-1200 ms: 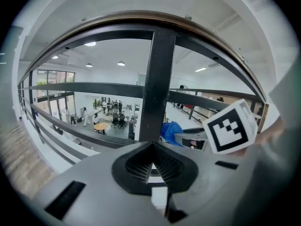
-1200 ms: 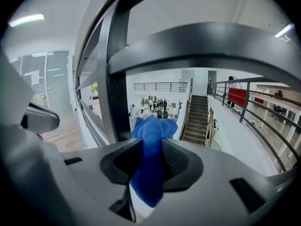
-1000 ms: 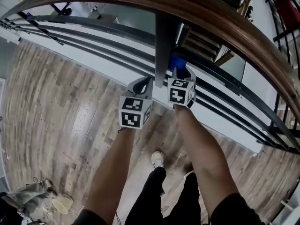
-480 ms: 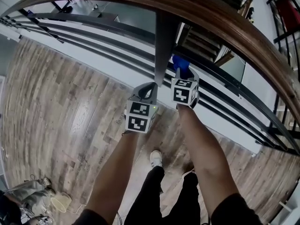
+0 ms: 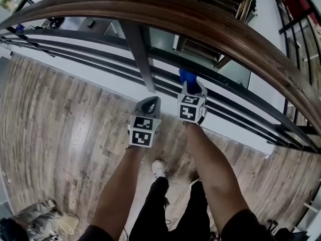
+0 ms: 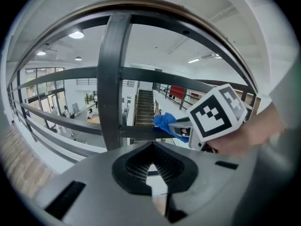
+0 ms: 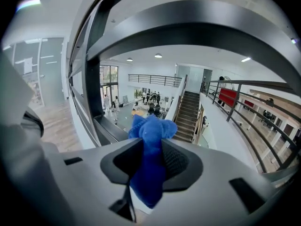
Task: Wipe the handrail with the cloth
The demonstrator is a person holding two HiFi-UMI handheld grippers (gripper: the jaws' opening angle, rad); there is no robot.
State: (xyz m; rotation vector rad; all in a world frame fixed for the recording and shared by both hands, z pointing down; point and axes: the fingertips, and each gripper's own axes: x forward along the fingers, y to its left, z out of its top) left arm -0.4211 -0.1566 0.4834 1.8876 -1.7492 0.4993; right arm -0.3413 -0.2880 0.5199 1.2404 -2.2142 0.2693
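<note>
Your right gripper [image 7: 150, 168] has its jaws pinched on a bunched blue cloth [image 7: 151, 138], and a wad sticks out past the tips, so soft fabric rather than plastic would meet the rail. Your left gripper [image 6: 151, 166] has its jaws pressed together on nothing. It hangs just beside the right one, probably only to keep clear.

The blue cloth sits low, at the dark metal bars [image 5: 235, 97] of the railing and just right of the dark upright post [image 5: 138, 49]. It may be brushing one bar, but the angle is too poor to say. The brown wooden handrail [image 5: 210, 21] curves well above both grippers with nothing on it, so wiping it looks not yet begun. You would need to raise the right gripper to reach it.

Its top is rounded and glossy, so the cloth should slide easily. You stand on a pale plank floor [image 5: 60, 124] at a gallery edge, with an open hall and a staircase [image 7: 187, 112] below.
</note>
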